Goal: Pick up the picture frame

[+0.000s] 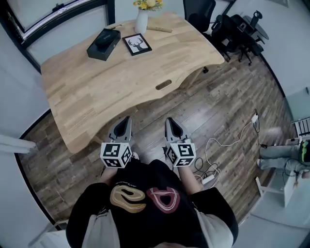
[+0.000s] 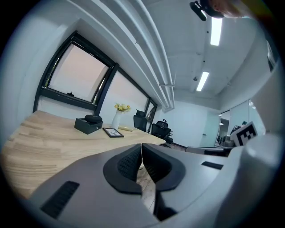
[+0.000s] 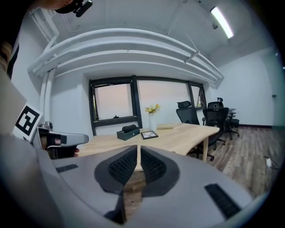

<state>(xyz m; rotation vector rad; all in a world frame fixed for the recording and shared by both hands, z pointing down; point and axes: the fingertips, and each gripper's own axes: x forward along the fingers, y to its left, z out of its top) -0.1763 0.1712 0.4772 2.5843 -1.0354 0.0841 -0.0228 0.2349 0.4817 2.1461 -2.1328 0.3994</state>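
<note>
We see the black, deer-print picture frame (image 1: 136,44) lying on the desk (image 1: 97,92); our left gripper (image 1: 126,118) and right gripper (image 1: 170,120) are closed, empty.

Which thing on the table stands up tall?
The white vase holding yellow flowers. It stands upright, while the picture frame and the black box beside it lie flat.

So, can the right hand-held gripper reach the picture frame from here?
Probably not yet. The right hand-held gripper hangs over the floor, short of the near edge of the desk, and the picture frame lies at the far side near the vase. Only bare desk top lies between.
</note>
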